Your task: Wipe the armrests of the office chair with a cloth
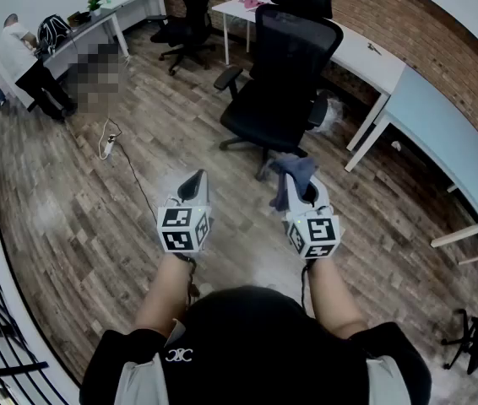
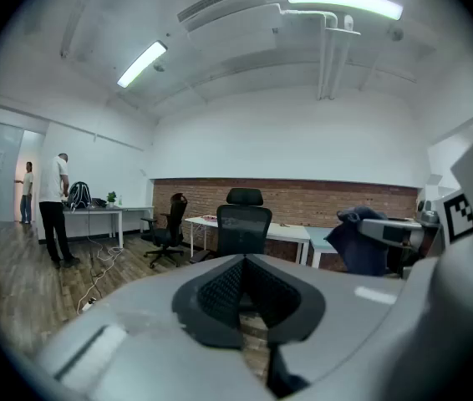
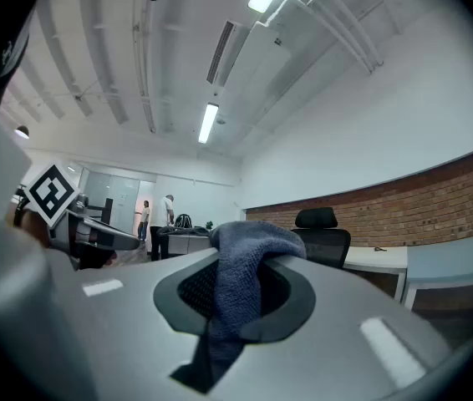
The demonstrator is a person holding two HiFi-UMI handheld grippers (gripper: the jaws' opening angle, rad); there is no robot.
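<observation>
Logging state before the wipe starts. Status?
Right tool shut on cloth. Left tool shut, empty. Chair ahead, armrests not yet reached. Only wood floor in between.

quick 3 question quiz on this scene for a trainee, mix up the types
1. True or false: the left gripper holds the cloth.
2. The office chair is: A) upright, apart from both grippers; B) touched by a gripper; C) tipped over.
3. Fill in: the right gripper is shut on the ____.
Key: 1 false; 2 A; 3 cloth.
</observation>
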